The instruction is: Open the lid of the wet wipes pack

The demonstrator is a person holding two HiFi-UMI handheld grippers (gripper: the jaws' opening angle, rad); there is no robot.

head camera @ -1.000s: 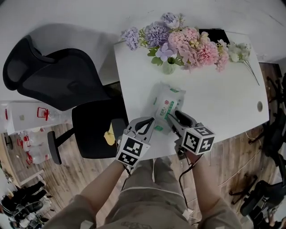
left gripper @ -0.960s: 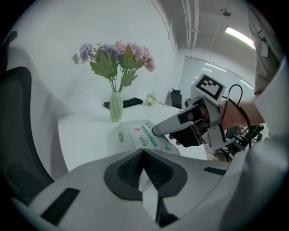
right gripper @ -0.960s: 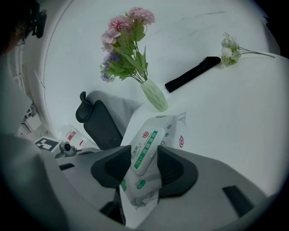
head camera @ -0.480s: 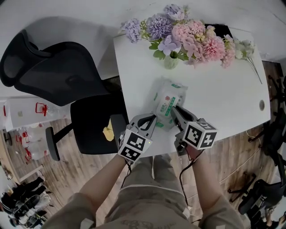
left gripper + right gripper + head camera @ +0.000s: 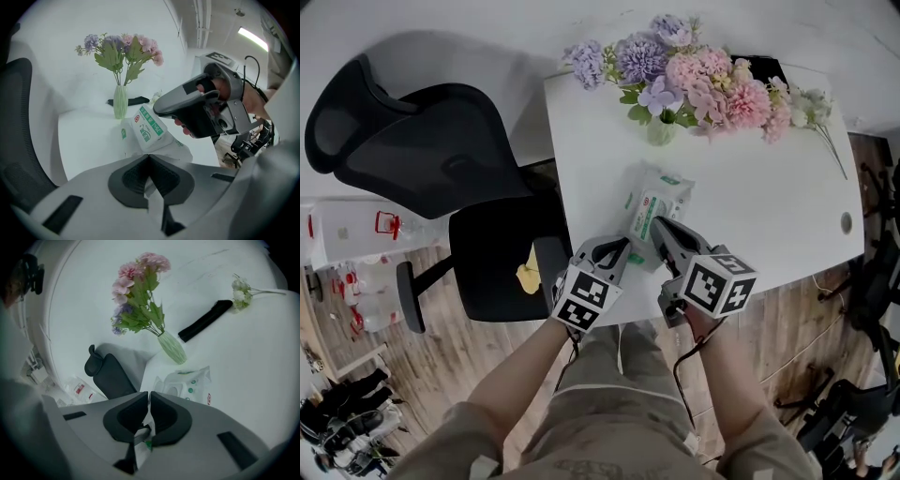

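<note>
Your left gripper (image 5: 623, 246) is pinched on the near end of the white soft-film wet wipes pack (image 5: 658, 208). The pack lies by the near edge of the white surface (image 5: 769, 206), toward its left corner. Your right gripper (image 5: 654, 223) is clamped on the thin white-and-green lid flap (image 5: 149, 126), which looks partly raised.

Risks:
- A fast pull could slip the flap out or tear it.
- If the left pinch gives, the whole pack could lift or slide off the near edge.

Wipes inside the pack are not visible. The pale green ribbed vase (image 5: 660, 131) at the far edge holds pink and purple flowers (image 5: 694, 75).

White table (image 5: 769, 206), black chair (image 5: 422, 159), wood floor (image 5: 469, 366)
</note>
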